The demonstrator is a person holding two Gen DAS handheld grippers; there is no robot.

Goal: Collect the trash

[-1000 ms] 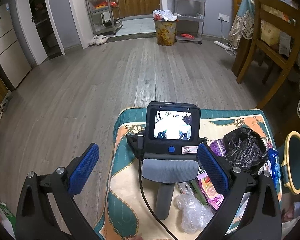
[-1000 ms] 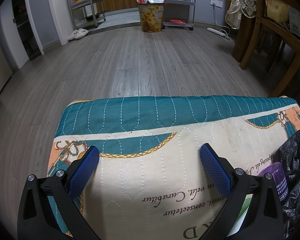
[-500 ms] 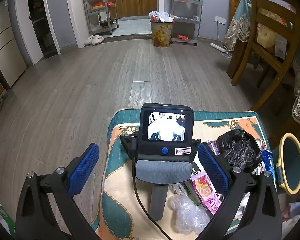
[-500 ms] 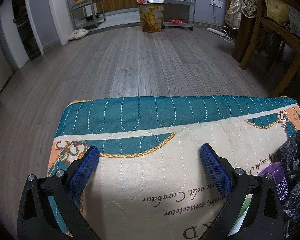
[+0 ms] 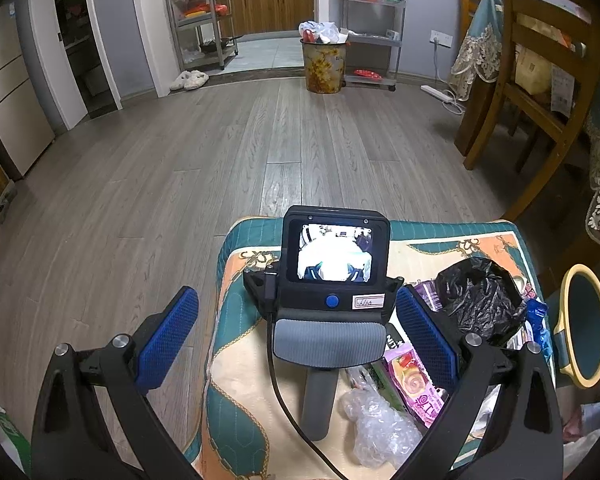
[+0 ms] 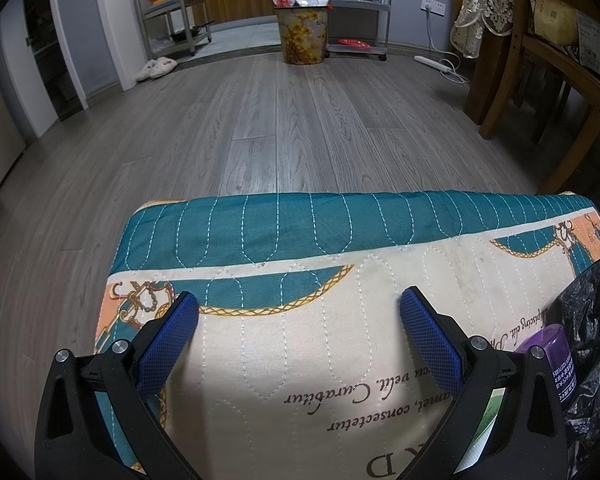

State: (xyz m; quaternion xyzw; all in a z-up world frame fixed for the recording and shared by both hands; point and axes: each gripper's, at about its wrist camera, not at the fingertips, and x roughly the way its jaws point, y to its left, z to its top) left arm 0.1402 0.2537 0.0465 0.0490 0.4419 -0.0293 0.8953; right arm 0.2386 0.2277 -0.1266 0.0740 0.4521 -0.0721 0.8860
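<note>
A quilted teal and cream cushion [image 5: 236, 364] [image 6: 300, 232] carries the trash. On its right side lie a crumpled black plastic bag [image 5: 480, 300] [image 6: 592, 320], a purple bottle [image 6: 548, 356], a pink snack wrapper [image 5: 412, 384], a blue wrapper [image 5: 538, 320] and crumpled clear plastic [image 5: 380, 436]. My left gripper [image 5: 296, 308] hovers open above the cushion's near-left part, holding nothing. Below it, the right gripper's camera unit and handle [image 5: 332, 272] rest on the cushion. In the right wrist view my right gripper [image 6: 300, 304] is open over bare cushion, left of the purple bottle.
A teal bin with a yellow rim [image 5: 580, 320] stands right of the cushion. A full floral trash can [image 5: 324, 64] [image 6: 302, 36] stands across the wooden floor. Wooden chairs [image 5: 540, 100] are at the right, metal shelves [image 5: 200, 20] at the back, a green box [image 5: 0, 432] at the lower left.
My left gripper has risen and drawn back a little, so the cushion looks smaller and lower. The right gripper has not moved.
</note>
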